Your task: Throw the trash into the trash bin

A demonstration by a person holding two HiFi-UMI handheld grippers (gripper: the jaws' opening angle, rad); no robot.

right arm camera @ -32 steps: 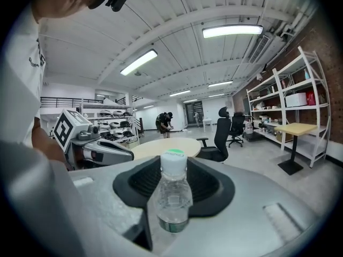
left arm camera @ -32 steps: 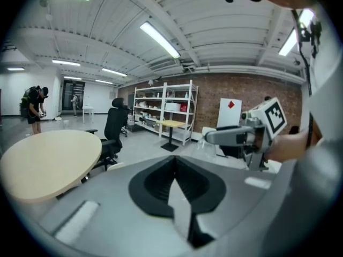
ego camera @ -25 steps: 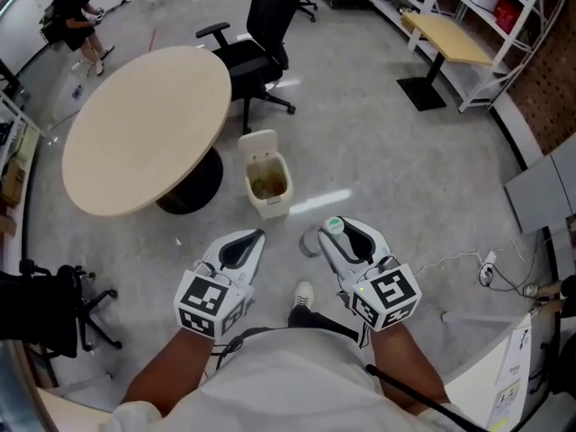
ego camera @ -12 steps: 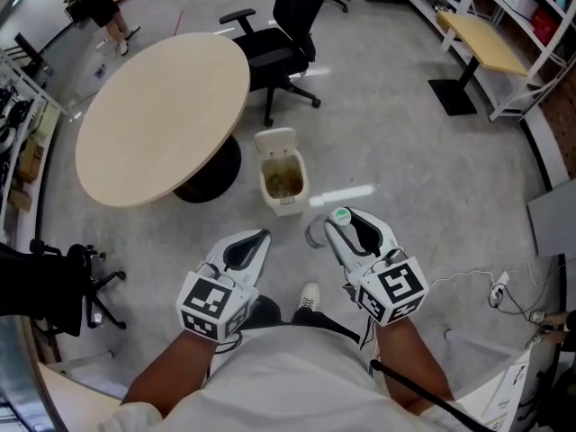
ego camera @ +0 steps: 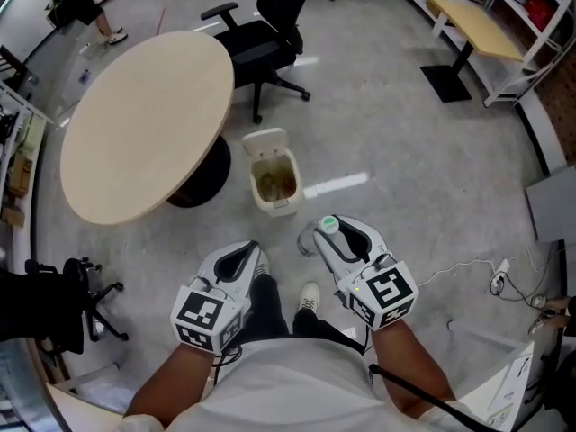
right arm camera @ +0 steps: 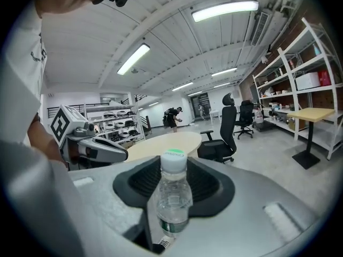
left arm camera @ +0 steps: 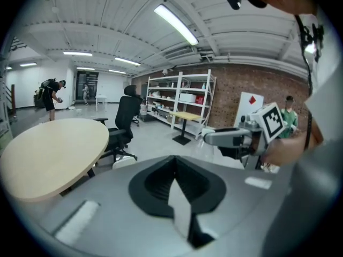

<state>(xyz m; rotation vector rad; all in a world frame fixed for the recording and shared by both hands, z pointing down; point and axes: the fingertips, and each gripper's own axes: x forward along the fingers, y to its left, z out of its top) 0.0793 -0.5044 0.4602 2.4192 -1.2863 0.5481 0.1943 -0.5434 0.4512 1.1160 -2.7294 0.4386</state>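
A cream trash bin point(ego camera: 273, 180) stands on the floor with its lid up, just beyond the round table's near edge. My right gripper point(ego camera: 329, 238) is shut on a clear plastic bottle point(ego camera: 313, 240) with a green-topped white cap. It hovers to the right of the bin and nearer to me. In the right gripper view the bottle point(right arm camera: 172, 191) stands upright between the jaws of my right gripper point(right arm camera: 172, 208). My left gripper point(ego camera: 241, 261) hangs level with it on the left, short of the bin. Its jaws look shut, with nothing between them, in the left gripper view point(left arm camera: 179, 197).
A round beige table point(ego camera: 144, 124) stands left of the bin, with a black office chair point(ego camera: 261, 34) behind it. A second chair's base point(ego camera: 63, 295) is at the far left. A cable and power strip point(ego camera: 495, 282) lie at the right. Shelves and a small yellow table point(ego camera: 477, 25) line the back right.
Both grippers have sunk a little and the person has stepped, so the view has shifted. The bottle stays in the right gripper. The left jaws stay shut.
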